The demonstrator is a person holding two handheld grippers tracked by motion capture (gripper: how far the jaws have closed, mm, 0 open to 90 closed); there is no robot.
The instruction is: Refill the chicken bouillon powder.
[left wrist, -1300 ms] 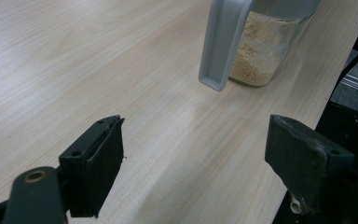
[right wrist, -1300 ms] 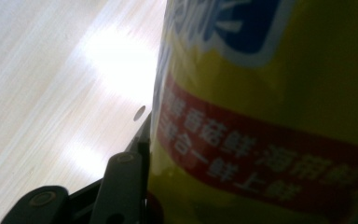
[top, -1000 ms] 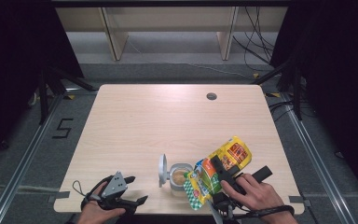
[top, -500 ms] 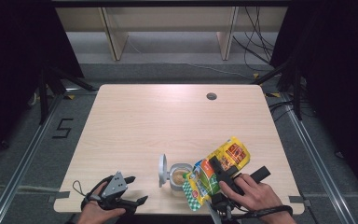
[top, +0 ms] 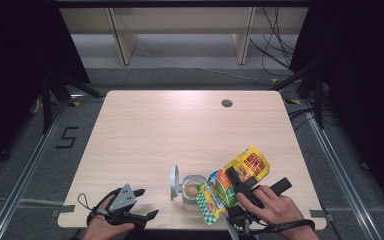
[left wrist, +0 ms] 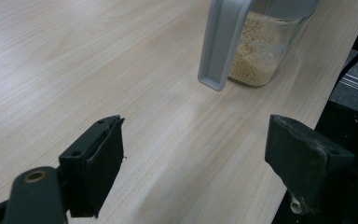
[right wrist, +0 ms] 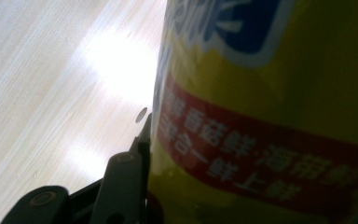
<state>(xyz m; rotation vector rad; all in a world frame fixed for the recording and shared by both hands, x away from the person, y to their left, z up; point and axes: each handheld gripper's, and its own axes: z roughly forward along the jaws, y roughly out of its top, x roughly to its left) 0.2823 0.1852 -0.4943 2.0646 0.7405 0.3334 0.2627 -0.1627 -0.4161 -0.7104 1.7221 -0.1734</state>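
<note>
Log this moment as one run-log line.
right gripper: shut on yellow packet, tilted over open jar | left gripper: open, idle

Table point(top: 145, 135): pale wood-grain top, smooth, with a soft sheen under the light. 
Jar point(top: 192, 187), near edge: clear glass or plastic, cannot tell which; holds fine, grainy beige powder. 
Jar lid point(top: 173, 176): grey, smooth, matt plastic. 
Pouch point(top: 232, 182), right of the jar: glossy printed plastic film, yellow, green and red. 
Left gripper point(left wrist: 193, 165) and right gripper point(top: 235, 181): matt black plastic jaws.
</note>
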